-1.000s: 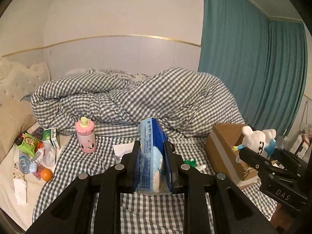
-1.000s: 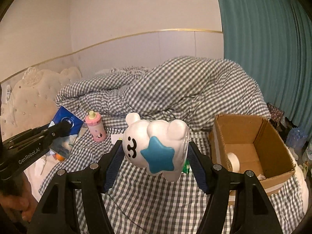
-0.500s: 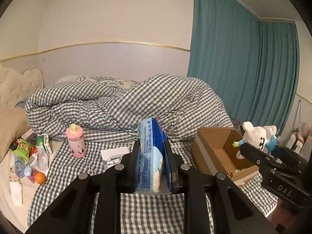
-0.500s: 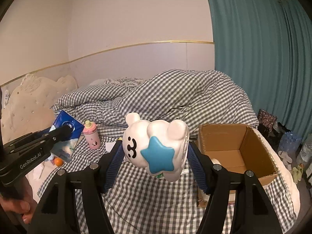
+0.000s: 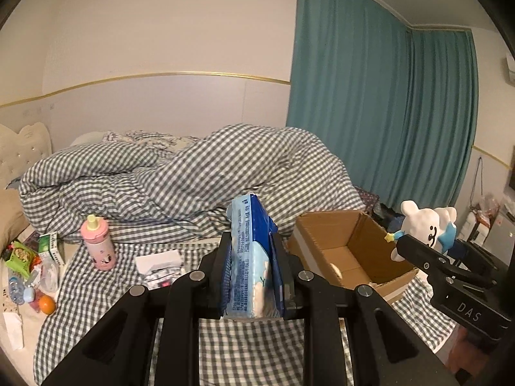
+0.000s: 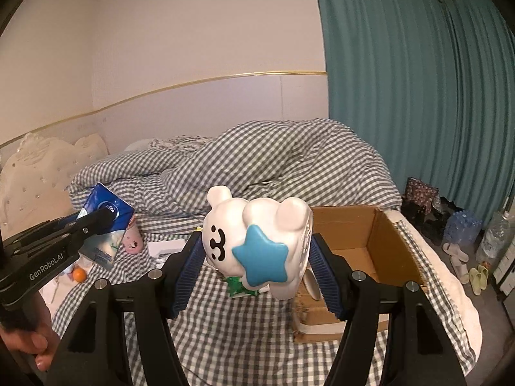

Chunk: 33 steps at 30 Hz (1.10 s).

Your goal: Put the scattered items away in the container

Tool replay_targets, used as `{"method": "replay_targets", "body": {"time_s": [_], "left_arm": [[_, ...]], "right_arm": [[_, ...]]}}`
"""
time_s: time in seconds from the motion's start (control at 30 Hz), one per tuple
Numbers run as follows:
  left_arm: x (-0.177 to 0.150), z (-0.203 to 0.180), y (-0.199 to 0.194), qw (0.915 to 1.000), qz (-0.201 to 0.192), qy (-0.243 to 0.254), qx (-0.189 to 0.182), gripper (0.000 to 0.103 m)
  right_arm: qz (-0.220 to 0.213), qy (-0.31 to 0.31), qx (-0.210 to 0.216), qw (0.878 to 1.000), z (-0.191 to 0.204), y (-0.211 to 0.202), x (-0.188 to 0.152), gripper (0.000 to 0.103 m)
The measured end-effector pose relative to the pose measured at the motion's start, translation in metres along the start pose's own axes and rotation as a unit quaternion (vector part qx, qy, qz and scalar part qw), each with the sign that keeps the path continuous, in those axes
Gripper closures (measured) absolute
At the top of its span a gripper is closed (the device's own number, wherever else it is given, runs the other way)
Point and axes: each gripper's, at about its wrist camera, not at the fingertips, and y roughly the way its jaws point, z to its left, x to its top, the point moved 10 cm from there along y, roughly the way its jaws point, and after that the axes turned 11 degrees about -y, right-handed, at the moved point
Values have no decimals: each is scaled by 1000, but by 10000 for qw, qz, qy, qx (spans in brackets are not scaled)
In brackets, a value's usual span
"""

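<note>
Grippers hover over gingham bed [image 5: 225, 347], both loaded.
Left gripper [image 5: 252, 276] clamps blue tissue pack [image 5: 251, 257]; right gripper [image 6: 257, 267] grasps white bear toy [image 6: 257, 241] beside open cardboard box [image 6: 379, 231].

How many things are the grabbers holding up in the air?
2. The left gripper pinches a blue tissue pack; the right gripper squeezes a white bear toy near the cardboard box.

cardboard box [image 5: 349, 251] on the bed ahead of the right gripper [image 6: 257, 259], bottle [image 5: 97, 243] ahead-left of the left gripper [image 5: 251, 263], snack pile [image 5: 29, 267] further left, duvet [image 5: 193, 177] behind all
</note>
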Motion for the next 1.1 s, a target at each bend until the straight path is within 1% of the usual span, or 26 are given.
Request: {"method": "replay_targets", "body": {"time_s": [0.43, 0.67, 0.9, 1.1], "left_arm": [[-6, -75, 22, 9982, 128, 288, -502, 81], [-13, -113, 32, 9962, 203, 411, -737, 81], [-21, -142, 45, 9941, 292, 517, -903, 81], [-29, -156, 59, 9929, 391, 601, -947, 81]], "right_arm": [[28, 316, -595, 9977, -75, -21, -9, 38], [70, 407, -826, 9957, -112, -34, -12, 38], [129, 509, -1068, 9929, -148, -43, -21, 38], [194, 619, -1151, 9912, -174, -37, -29, 38]]}}
